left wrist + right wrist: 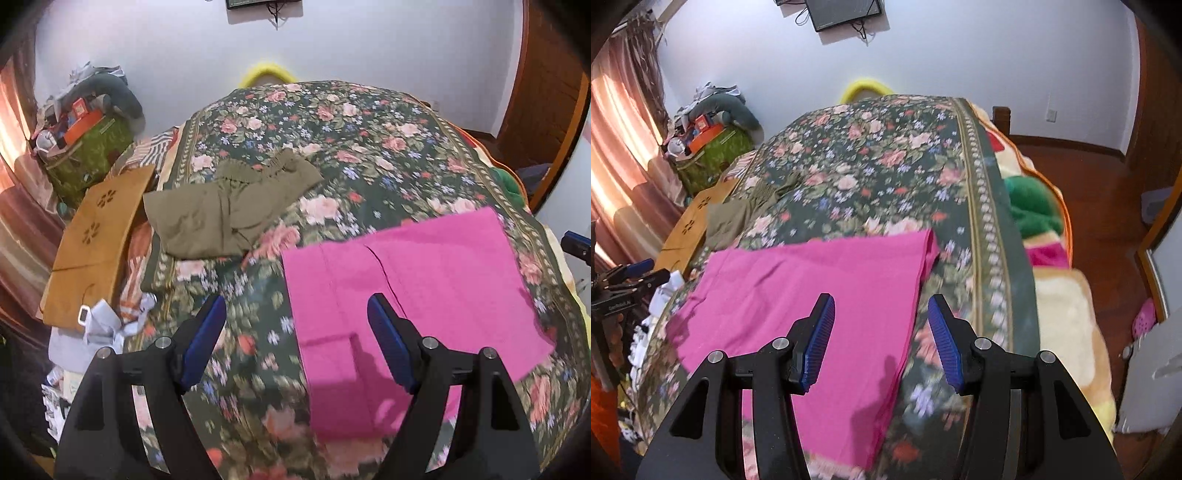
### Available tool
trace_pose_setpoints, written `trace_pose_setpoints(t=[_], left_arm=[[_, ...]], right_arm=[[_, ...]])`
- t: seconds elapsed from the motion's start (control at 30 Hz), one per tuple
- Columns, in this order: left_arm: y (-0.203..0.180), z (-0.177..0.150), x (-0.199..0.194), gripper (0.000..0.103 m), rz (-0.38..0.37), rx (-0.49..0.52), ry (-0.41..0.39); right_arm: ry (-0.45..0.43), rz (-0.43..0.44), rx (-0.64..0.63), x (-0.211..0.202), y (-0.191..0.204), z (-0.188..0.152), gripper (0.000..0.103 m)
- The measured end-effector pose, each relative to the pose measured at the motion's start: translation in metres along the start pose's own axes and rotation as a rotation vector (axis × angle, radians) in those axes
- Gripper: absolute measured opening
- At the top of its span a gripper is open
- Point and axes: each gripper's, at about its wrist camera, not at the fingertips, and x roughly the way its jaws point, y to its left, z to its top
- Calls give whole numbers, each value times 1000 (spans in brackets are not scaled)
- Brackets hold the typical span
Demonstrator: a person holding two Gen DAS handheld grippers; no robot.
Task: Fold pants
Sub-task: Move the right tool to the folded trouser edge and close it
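Observation:
Pink pants (417, 280) lie folded flat on the floral bedspread (332, 147), near its front edge. My left gripper (297, 310) hovers above the pants' left edge with its jaws open and nothing between them. The pink pants (820, 288) fill the lower left of the right wrist view. My right gripper (881, 310) hangs open over their right edge, holding nothing. Olive-green pants (229, 206) lie crumpled further back on the left; these olive pants (738, 214) are partly cut off from the right wrist's angle. The left gripper (639, 273) shows at the far left edge.
A tan folded cloth (92, 251) and white crumpled items (107, 325) lie off the bed's left side. A green bag (88, 155) heaped with clutter stands by the curtain. A green and cream blanket (1034, 210) drapes the bed's right side above a wooden floor (1108, 206).

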Motion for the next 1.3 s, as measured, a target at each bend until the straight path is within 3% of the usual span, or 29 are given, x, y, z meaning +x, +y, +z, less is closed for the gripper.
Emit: trace_pose_setpoints(t=[0.4, 0.7, 0.83, 0.97, 1.1, 1.3], left_arm=[[14, 31, 71, 79, -30, -32, 70], [10, 33, 111, 79, -26, 14, 127], [12, 29, 121, 79, -63, 6, 154], [13, 27, 131, 78, -76, -14, 184], [16, 24, 135, 77, -92, -31, 192], [19, 19, 132, 77, -62, -34, 175]], right_arm=[[85, -7, 11, 72, -21, 31, 49], [129, 8, -18, 117, -28, 46, 49], [158, 29, -6, 134, -34, 50, 48], [187, 58, 18, 146, -38, 48, 34], [200, 45, -10, 150, -36, 45, 8], [166, -47, -104, 149, -28, 42, 2]])
